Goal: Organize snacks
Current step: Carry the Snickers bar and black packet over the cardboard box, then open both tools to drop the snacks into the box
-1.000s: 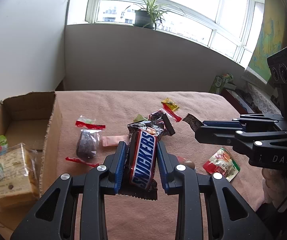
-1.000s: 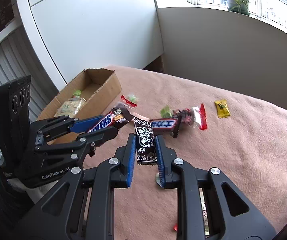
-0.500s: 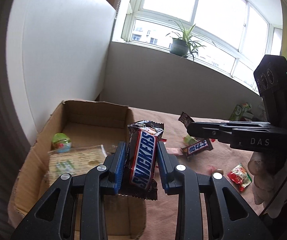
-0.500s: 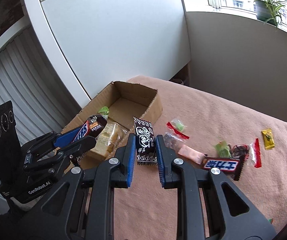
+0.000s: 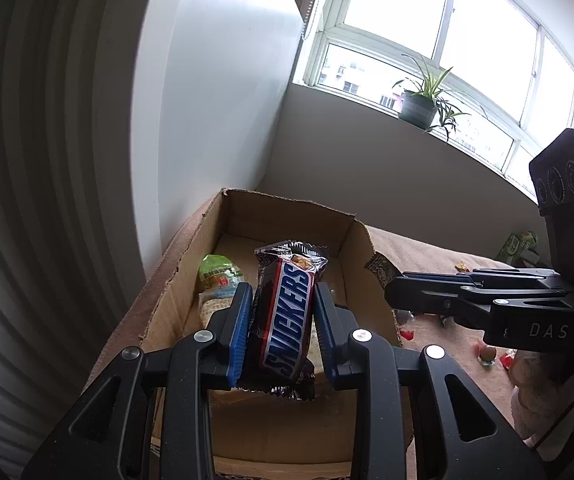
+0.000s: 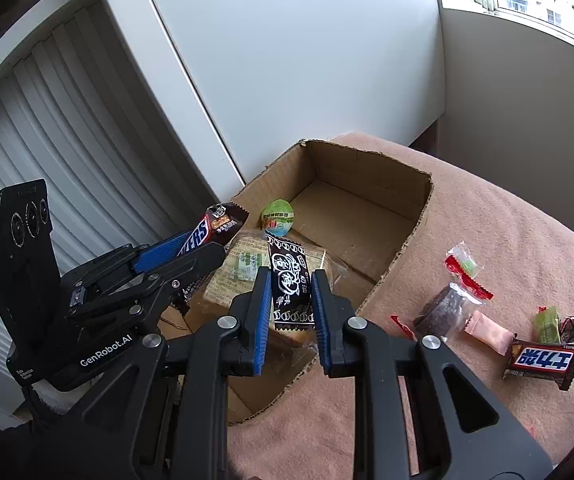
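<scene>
My left gripper [image 5: 281, 300] is shut on a Snickers bar [image 5: 289, 308] and holds it above the open cardboard box [image 5: 287, 216]. It also shows in the right wrist view [image 6: 191, 248] at the left, over the box. My right gripper [image 6: 289, 292] is shut on a black-and-white snack packet [image 6: 289, 280], held over the box's [image 6: 371, 162] near half. It also shows in the left wrist view [image 5: 395, 290] at the right. Inside the box lie a green round snack [image 6: 278, 216] and a clear bag of crackers [image 6: 239, 272].
The box stands on a pink cloth [image 6: 507, 232] next to a white cabinet wall. On the cloth to the right lie a dark cake in clear wrap [image 6: 443, 308], a pink sweet [image 6: 489, 332], a red-ended candy [image 6: 465, 266] and a brown bar [image 6: 545, 360].
Both grippers have swung left from the snack pile to over the cardboard box, each still holding its snack. The box now fills the middle of both views.
</scene>
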